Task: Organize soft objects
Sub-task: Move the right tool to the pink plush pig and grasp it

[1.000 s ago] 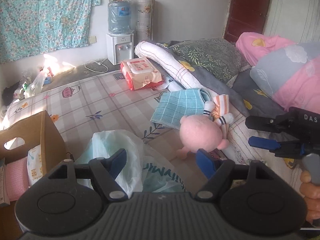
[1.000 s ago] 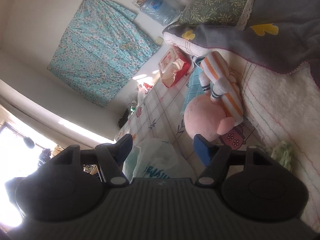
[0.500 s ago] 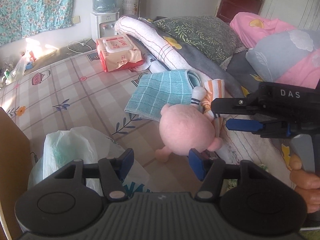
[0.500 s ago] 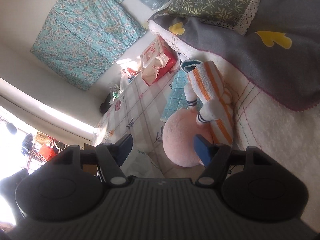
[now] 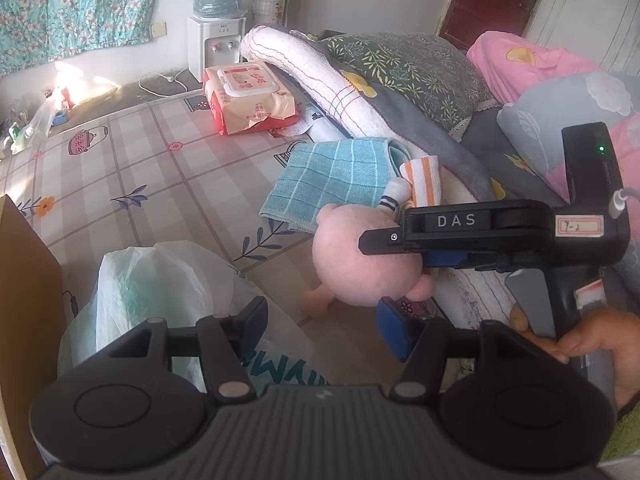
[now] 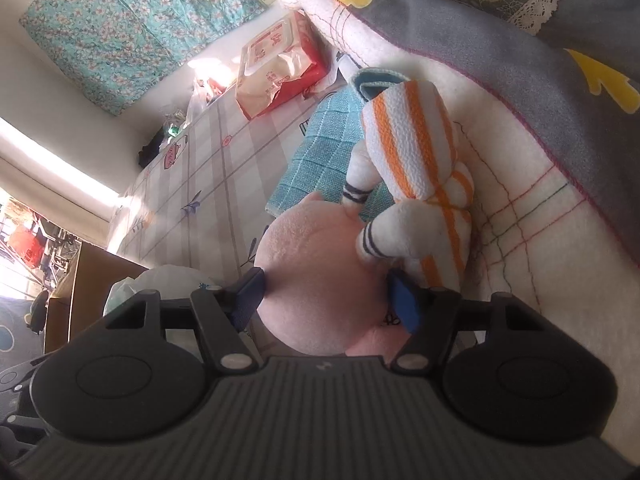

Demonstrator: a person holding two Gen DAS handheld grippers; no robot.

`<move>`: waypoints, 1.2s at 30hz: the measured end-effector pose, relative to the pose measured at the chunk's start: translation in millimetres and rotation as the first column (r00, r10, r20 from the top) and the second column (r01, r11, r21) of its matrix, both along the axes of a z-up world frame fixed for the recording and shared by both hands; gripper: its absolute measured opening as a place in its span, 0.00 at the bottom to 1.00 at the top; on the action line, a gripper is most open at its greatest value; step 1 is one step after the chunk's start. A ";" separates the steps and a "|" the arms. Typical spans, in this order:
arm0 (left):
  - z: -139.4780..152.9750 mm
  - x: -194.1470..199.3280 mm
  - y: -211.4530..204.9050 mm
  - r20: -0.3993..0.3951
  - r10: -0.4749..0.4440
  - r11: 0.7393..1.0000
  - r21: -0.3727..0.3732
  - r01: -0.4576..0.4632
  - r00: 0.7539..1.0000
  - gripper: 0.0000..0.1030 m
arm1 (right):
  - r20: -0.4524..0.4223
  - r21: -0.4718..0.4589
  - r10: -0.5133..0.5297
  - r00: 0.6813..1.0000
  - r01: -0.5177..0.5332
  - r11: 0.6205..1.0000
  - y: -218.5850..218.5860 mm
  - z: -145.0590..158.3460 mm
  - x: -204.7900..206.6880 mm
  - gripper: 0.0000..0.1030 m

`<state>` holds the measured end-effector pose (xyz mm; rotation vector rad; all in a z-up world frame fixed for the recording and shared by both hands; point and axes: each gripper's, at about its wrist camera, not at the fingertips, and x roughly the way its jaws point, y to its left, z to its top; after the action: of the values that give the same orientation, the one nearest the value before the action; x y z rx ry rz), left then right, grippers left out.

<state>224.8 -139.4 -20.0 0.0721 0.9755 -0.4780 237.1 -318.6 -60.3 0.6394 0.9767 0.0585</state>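
A pink plush toy (image 5: 360,268) lies on the patterned sheet against a white blanket, and an orange-and-white striped plush (image 6: 416,168) is tangled with it on top. A teal checked towel (image 5: 336,180) lies just behind them. My right gripper (image 6: 326,292) straddles the pink plush (image 6: 320,280) at its round head. Its jaws are closing, and the blue pads sit at the head's sides with no visible squeeze. In the left wrist view my right gripper (image 5: 394,254) reaches in from the right. My left gripper (image 5: 320,326) hovers open in front of the plush, holding nothing.
A white plastic bag (image 5: 160,280) lies under my left gripper, beside a cardboard box (image 5: 24,280) at the left edge. A red wet-wipes pack (image 5: 248,96), a rolled white blanket (image 5: 320,68), pillows and a water dispenser (image 5: 216,40) stand behind. A person's hand (image 5: 592,336) holds the right gripper.
My right gripper swung left and down until the pink plush's head sat between its fingers. My left gripper came lower and nearer the plush, and its jaws narrowed.
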 end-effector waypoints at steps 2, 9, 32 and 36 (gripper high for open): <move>1.3 -2.1 0.7 0.007 -0.002 1.000 -0.001 0.002 1.000 0.60 | 0.004 0.033 -0.014 1.000 0.014 0.999 -4.6 -1.1 -5.3 0.59; 10.3 -16.9 2.5 0.049 -0.046 0.999 0.007 0.046 0.998 0.60 | -0.014 0.302 -0.066 0.998 0.067 0.951 -32.2 -9.8 -21.7 0.56; 3.1 -44.0 10.8 0.075 -0.138 0.989 0.071 0.133 0.988 0.48 | 0.003 0.579 -0.032 0.999 0.024 0.815 -48.3 0.0 -70.0 0.50; 2.7 -43.8 16.7 0.069 -0.130 0.990 0.072 0.125 0.989 0.44 | 0.051 0.371 0.014 0.999 -0.032 0.928 -36.1 18.1 -68.0 0.51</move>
<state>181.0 -122.7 -17.2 0.2122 0.9183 -0.5565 169.1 -354.7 -42.2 0.9711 0.9343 0.2845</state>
